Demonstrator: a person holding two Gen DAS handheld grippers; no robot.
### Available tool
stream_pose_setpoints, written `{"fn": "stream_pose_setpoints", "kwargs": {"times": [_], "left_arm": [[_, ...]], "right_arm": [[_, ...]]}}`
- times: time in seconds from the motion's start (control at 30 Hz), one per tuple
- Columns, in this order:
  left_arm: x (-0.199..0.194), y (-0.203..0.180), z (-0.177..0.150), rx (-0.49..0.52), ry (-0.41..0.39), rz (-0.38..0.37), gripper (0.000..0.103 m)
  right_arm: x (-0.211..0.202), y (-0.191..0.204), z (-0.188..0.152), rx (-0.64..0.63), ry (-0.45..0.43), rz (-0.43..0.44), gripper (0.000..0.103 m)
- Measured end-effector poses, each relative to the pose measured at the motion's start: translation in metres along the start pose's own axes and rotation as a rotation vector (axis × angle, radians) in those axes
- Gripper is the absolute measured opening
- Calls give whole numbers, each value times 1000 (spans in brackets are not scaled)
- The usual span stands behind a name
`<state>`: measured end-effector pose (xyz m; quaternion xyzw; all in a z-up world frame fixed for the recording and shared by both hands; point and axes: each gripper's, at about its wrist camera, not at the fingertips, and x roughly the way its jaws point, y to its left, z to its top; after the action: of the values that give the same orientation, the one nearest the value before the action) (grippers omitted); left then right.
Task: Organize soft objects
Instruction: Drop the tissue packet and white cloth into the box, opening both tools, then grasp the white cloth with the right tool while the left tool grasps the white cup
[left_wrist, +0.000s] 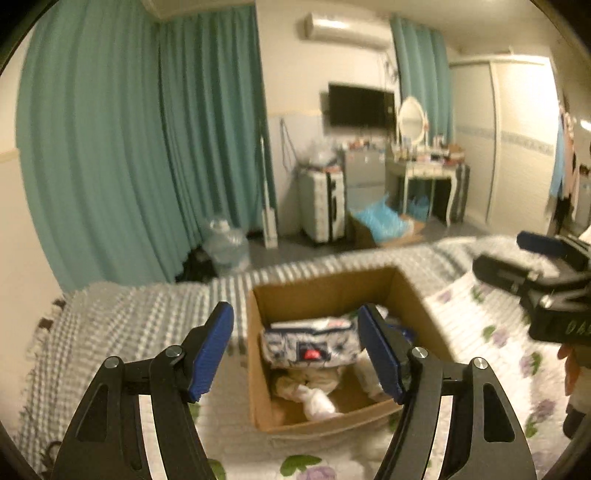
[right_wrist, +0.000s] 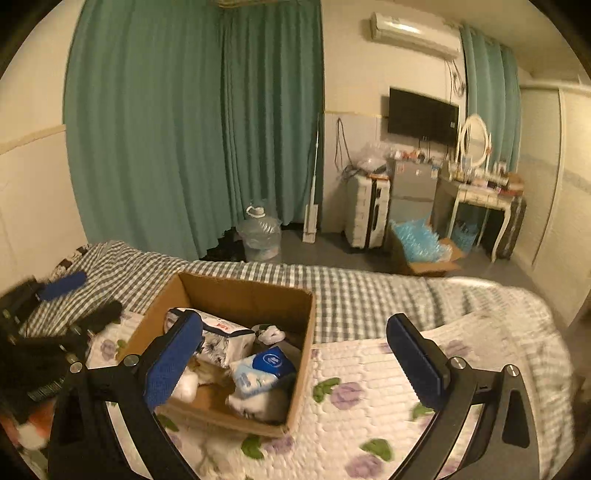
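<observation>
Sitting on the floral quilt (right_wrist: 388, 373), the open cardboard box (left_wrist: 266, 391) gathers the soft items: a patterned tissue pack (left_wrist: 314, 343), a blue wipes packet (right_wrist: 264, 369), white socks (left_wrist: 317, 402). The left gripper (left_wrist: 295, 350) hangs above it, jaws spread and empty; the right gripper (right_wrist: 295, 363), likewise released, hovers right of the box.

Teal curtains (right_wrist: 192, 125) cover the wall left of the mounted television (right_wrist: 423, 116). Air conditioner (right_wrist: 413, 31) above it; dressing table (right_wrist: 480, 192) (oval mirror) to its right.
</observation>
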<state>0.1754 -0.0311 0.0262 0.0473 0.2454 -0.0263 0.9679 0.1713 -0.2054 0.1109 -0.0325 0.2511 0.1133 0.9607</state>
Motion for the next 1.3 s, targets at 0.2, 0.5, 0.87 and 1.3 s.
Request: {"fn": "stream_pose_setpoints", "kwargs": {"times": [0.2,0.5,0.87,1.3], "left_arm": [[-91,10,21,-10,-123,5,90],[-160,24,-5,-29,-145,11,91],[-83,10,-83,-5,43,-50,91],[5,12,-152,30,198,-52,91]], "right_arm": [[-71,16,0,-55,-22,-27,101],[-93,50,-63,-81,64,7,100],[13,61,-173,61,296,62,100],[97,74,-209,77,441,123,79]]}}
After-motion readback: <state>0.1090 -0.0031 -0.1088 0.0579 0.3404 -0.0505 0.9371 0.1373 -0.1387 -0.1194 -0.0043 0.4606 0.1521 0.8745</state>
